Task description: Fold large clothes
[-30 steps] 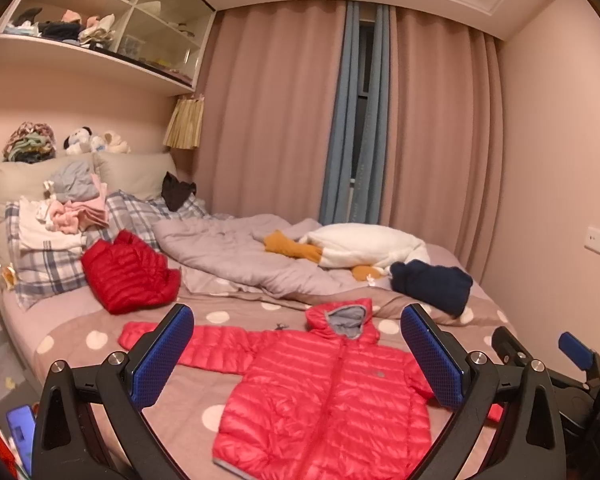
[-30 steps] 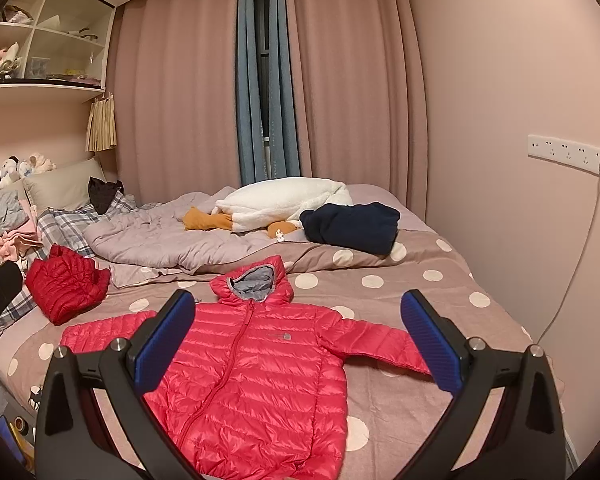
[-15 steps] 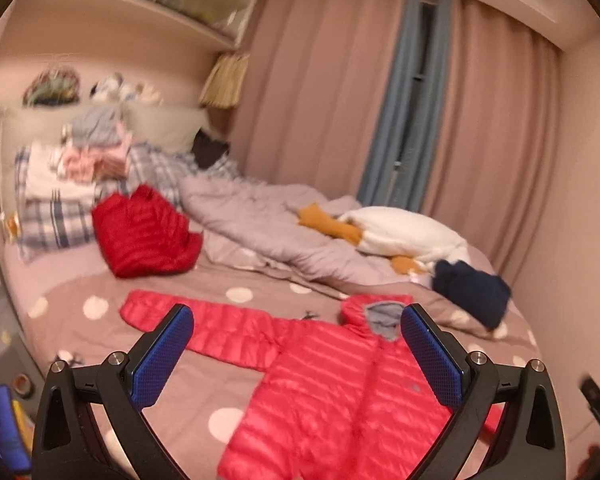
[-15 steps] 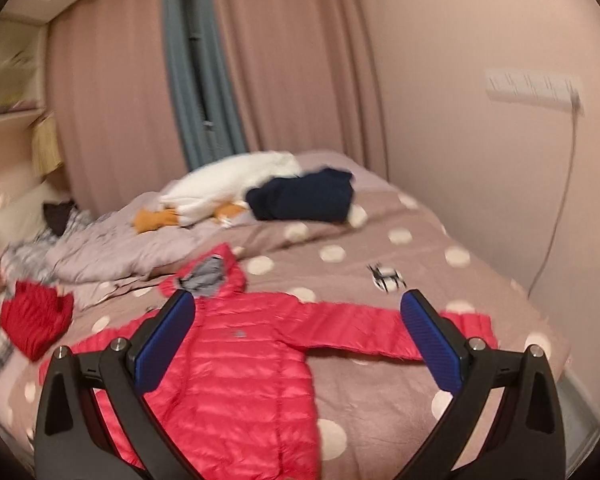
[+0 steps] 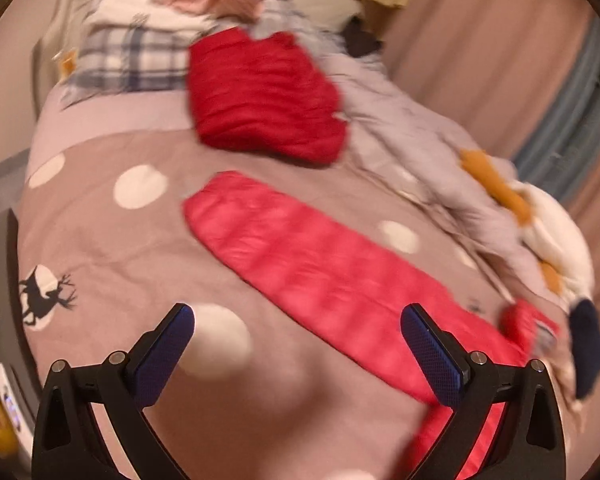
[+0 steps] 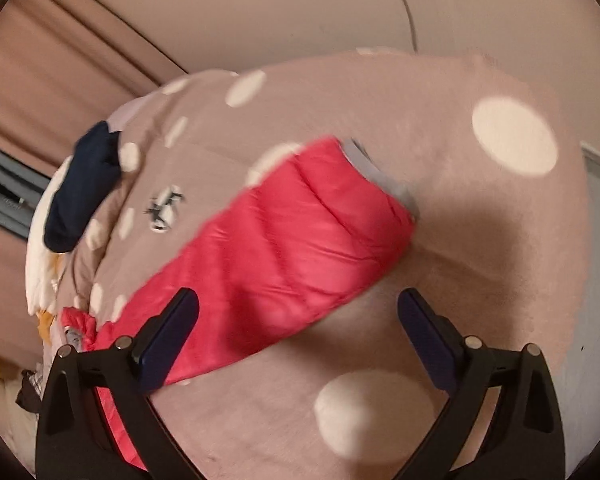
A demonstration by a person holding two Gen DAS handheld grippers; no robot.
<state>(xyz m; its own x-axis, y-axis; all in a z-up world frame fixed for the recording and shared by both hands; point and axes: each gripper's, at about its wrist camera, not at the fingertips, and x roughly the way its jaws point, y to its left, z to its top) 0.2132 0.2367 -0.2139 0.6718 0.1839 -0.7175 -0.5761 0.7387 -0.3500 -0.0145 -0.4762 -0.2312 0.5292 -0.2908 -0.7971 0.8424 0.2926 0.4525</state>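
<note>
A pink-red hooded puffer jacket lies spread flat on the polka-dot bedspread. Its one sleeve [image 5: 320,264] runs diagonally across the left wrist view, cuff toward the upper left. My left gripper [image 5: 298,344] hangs open just above that sleeve's lower part, nothing between its blue pads. In the right wrist view the other sleeve [image 6: 292,248] stretches up to a grey-edged cuff [image 6: 380,176]. My right gripper [image 6: 298,332] is open over this sleeve's near edge, holding nothing. The jacket body is mostly hidden behind both grippers.
A folded dark red jacket [image 5: 260,92] sits beyond the left sleeve, beside a plaid pillow [image 5: 132,56] with piled clothes. A crumpled grey quilt [image 5: 412,136], a white plush toy [image 5: 556,232] and a navy garment [image 6: 80,188] lie farther back. The bed edge and wall [image 6: 596,208] are at right.
Both grippers have dropped low and tilted down toward the bed. The left one swung out over the left sleeve, the right one over the right sleeve. Both stay open.
</note>
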